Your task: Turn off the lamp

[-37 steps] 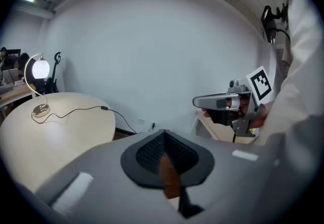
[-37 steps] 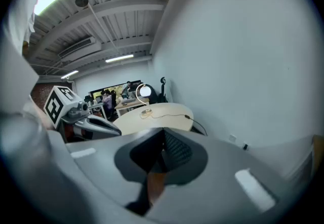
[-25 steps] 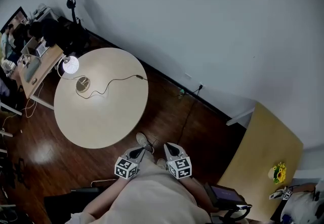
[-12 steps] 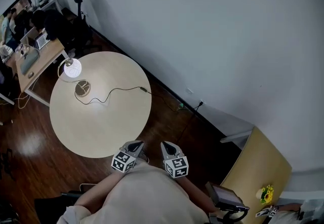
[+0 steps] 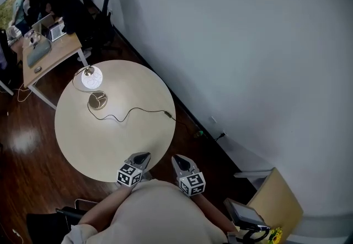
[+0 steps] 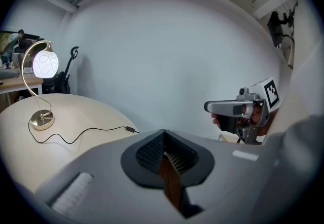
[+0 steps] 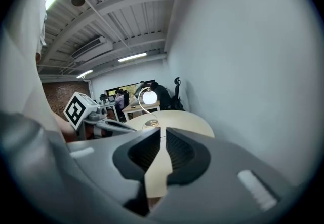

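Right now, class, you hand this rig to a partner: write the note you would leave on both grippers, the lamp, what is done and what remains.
Left gripper: jaws shut, empty, above the near edge of the round table.
Right gripper: jaws have just been opening, narrow gap, nothing between them, just off that edge.
Lamp: lit, at the table's far side; its cord trails across the top.
Done: nothing on the lamp yet.
Left: reach the lamp and switch it off; I cannot make out a switch.
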A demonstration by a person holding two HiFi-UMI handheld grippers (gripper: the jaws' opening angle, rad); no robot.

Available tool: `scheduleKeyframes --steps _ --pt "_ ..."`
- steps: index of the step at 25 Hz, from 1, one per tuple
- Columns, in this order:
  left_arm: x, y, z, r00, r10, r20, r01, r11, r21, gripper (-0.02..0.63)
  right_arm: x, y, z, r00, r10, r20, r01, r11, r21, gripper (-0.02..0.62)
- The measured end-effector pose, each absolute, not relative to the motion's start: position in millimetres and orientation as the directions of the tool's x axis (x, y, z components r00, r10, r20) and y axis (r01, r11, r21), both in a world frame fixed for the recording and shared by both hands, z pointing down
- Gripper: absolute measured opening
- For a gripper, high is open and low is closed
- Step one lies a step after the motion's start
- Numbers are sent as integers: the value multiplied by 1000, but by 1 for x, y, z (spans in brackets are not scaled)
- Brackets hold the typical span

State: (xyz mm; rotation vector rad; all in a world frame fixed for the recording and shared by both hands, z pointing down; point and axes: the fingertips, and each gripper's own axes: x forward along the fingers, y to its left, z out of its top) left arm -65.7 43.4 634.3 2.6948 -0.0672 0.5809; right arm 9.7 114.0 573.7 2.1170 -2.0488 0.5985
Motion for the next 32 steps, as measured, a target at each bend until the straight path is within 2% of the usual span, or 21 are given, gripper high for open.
scheduleKeyframes --steps 6,11,22,28,32 --pt "-62 11 640 932 2 361 -151 -906 395 -15 34 74 585 -6 -915 404 -982 -72 -177 43" --pt "-78 -6 648 941 -57 334 -211 -870 446 -15 34 38 593 -73 -893 444 -986 -4 -169 43" --pt "-109 -29 668 890 -226 396 -407 -786 465 -14 47 -24 623 -201 -852 483 -973 117 -198 43" --pt "-81 -51 668 855 -289 430 -479 -757 444 -14 71 -48 643 -268 -819 507 -961 191 -201 43" --pt "-46 -54 650 847 -287 447 -476 -784 398 -15 106 -58 650 -283 -804 523 -958 210 -195 43"
